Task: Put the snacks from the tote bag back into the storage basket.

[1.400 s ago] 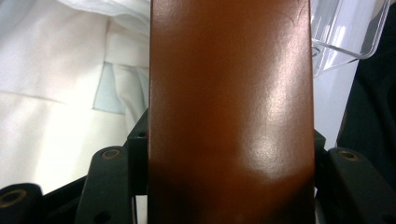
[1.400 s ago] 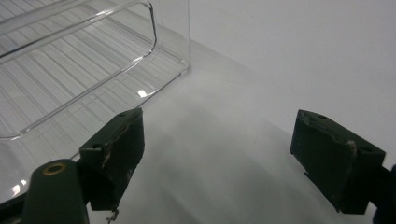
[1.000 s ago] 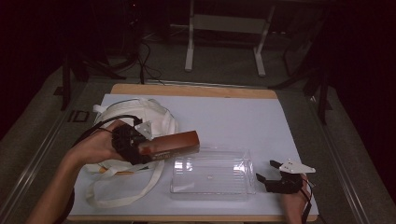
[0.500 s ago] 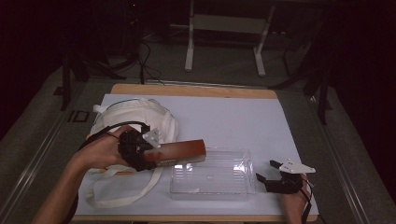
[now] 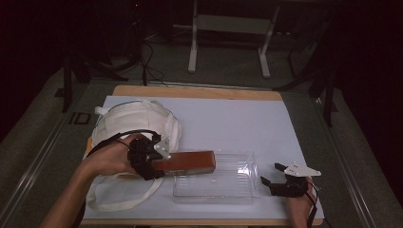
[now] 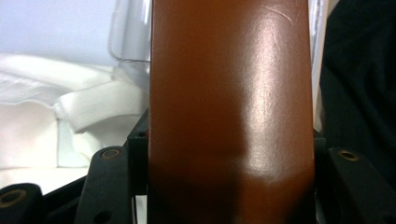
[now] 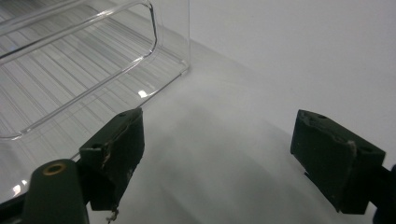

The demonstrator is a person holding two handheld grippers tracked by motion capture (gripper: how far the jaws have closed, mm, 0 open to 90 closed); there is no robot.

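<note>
A long brown block (image 5: 187, 162) is held level just above the left end of a clear plastic tray (image 5: 237, 187). My left gripper (image 5: 151, 160) is shut on the block's left end. In the left gripper view the brown block (image 6: 229, 107) runs up between both jaws, with the tray's rim (image 6: 126, 32) beyond it. My right gripper (image 5: 268, 183) rests on the table just right of the tray, open with nothing in it. In the right gripper view its two pads (image 7: 119, 149) stand wide apart, and the tray's corner (image 7: 163, 46) lies to the upper left.
A white cloth bag (image 5: 138, 123) with long straps (image 5: 119, 202) lies at the table's left, under my left hand. The light blue mat (image 5: 228, 118) covers a wooden tabletop (image 5: 199, 91). Dark floor, cables and a stand lie beyond the far edge.
My left gripper has carried the brown block rightward and toward the near edge, from over the bag until its far end is over the tray's left end. The right gripper has stayed put.
</note>
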